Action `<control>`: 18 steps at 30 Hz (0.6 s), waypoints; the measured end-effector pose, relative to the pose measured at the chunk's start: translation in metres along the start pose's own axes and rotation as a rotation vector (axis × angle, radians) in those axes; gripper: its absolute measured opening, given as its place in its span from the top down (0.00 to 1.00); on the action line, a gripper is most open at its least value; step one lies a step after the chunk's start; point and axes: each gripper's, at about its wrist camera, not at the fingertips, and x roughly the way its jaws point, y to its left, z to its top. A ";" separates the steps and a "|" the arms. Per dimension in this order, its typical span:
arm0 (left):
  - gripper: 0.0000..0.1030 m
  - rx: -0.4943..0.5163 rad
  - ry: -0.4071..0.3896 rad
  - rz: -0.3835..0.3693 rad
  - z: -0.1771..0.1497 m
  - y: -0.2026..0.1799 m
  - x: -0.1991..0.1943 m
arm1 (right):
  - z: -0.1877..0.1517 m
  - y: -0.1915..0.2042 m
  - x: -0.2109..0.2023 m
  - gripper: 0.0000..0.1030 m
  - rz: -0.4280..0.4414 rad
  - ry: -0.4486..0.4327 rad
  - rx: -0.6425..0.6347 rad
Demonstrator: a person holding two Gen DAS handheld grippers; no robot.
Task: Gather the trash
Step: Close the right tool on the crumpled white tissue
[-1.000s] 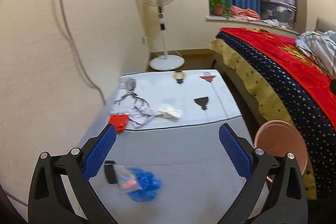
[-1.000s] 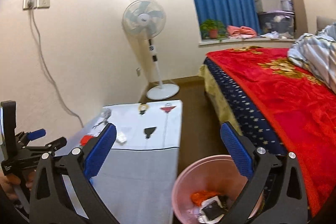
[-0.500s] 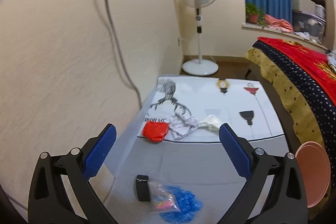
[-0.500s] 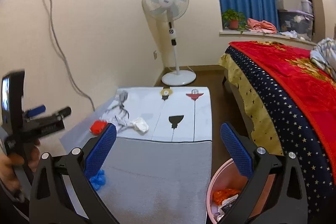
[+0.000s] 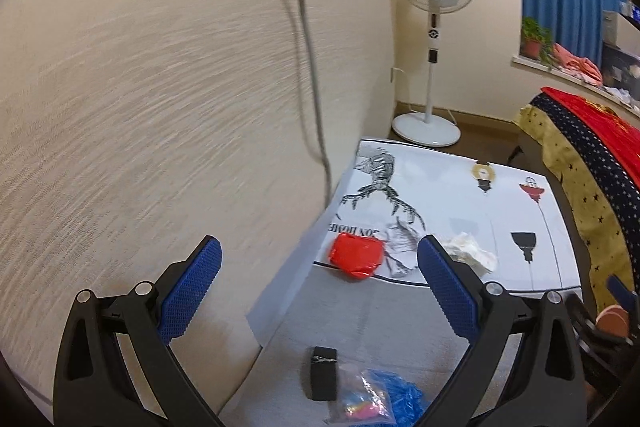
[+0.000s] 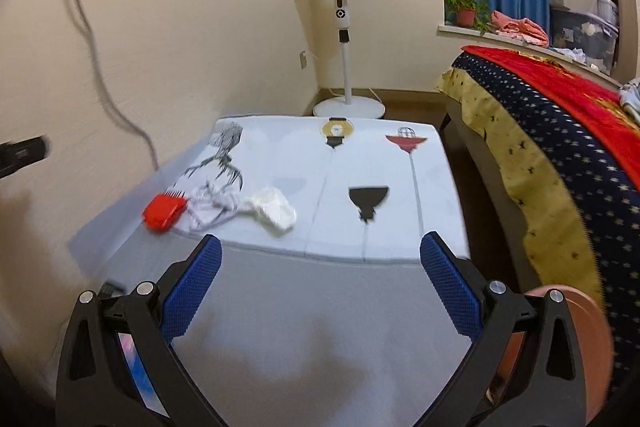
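My left gripper [image 5: 318, 289] hangs spread wide and empty, nearer the litter than my right. The black block [image 5: 323, 373] and blue wrapper [image 5: 400, 397] lie just below it.

My right gripper [image 6: 320, 287] gapes empty too.

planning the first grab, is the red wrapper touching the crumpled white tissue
Apart. The right wrist view shows the red wrapper and crumpled white tissue separated by a printed white wrapper lying between them.
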 end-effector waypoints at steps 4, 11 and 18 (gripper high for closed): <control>0.08 -0.052 -0.002 0.010 0.007 0.008 0.005 | 0.011 0.015 0.048 0.07 -0.020 -0.022 -0.027; 0.08 -0.067 0.031 0.001 0.008 0.010 0.016 | 0.017 0.049 0.125 0.39 0.043 0.076 -0.127; 0.08 -0.078 0.056 -0.010 0.005 0.012 0.023 | 0.004 0.054 0.164 0.38 0.054 0.174 -0.107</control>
